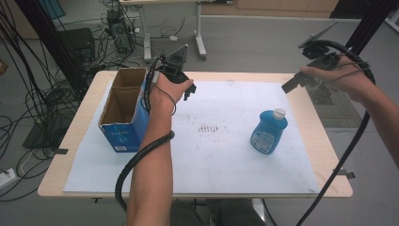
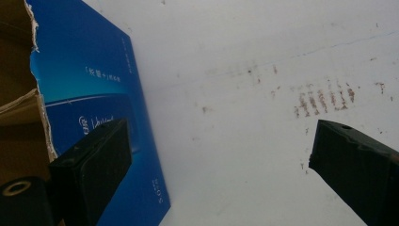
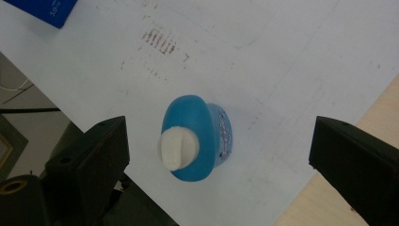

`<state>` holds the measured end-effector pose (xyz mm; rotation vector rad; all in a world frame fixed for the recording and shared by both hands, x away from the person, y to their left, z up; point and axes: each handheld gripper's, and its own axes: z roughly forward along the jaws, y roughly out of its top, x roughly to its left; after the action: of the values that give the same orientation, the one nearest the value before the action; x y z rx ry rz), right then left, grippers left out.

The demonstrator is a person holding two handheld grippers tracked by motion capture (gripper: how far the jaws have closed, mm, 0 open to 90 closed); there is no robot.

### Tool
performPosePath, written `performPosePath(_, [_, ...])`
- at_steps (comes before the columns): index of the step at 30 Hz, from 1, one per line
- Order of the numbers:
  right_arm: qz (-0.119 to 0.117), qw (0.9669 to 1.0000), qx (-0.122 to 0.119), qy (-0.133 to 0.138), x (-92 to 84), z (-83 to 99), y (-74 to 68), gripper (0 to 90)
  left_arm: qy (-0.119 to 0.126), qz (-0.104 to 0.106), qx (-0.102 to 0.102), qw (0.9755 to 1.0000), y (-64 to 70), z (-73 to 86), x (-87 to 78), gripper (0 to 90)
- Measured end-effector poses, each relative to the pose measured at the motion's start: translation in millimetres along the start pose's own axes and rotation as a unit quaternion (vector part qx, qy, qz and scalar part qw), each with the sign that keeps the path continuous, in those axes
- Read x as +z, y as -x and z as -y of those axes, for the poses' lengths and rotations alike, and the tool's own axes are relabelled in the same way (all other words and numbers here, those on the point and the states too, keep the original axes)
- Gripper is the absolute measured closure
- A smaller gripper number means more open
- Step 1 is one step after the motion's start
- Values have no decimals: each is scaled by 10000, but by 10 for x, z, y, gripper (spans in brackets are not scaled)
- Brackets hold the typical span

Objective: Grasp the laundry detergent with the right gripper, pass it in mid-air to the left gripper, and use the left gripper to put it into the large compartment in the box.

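Right gripper (image 1: 301, 81) raised at upper right of the high view, jaws wide apart and empty, well above the blue bottle (image 1: 269, 131). Bottle upright on the white sheet (image 1: 226, 165), right of centre, white cap up. Left gripper (image 1: 187, 89) at upper centre-left, jaws apart, empty, just beside the open blue carton (image 1: 123, 109).

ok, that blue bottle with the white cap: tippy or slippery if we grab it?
The blue bottle stands upright on a flattish, broad body, so it probably tolerates gentle nudges. Its smooth plastic may slip under the pads. The narrow white cap looks a poorer hold than the body.
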<state>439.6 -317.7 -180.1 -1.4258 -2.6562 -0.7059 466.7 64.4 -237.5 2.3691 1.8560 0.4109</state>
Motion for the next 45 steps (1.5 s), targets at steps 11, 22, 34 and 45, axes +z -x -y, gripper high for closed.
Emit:
performPosePath(11, [-104, 9981, -586, 151, -54, 362, -131, 45, 16, 26, 6, 10000, 0, 30, 5, 64])
performPosePath(22, [-48, 9958, -874, 273, 91, 863, -127, 49, 55, 23, 32, 10000, 8, 56, -38, 64])
performPosePath(34, [-59, 9908, -1006, 903, 521, 1273, -77, 48, 38, -14, -10, 10000, -58, 94, -22, 64])
performPosePath(45, [199, 9834, -1224, 1324, 946, 1395, -80, 41, -13, -37, 41, 10000, -55, 89, 36, 64])
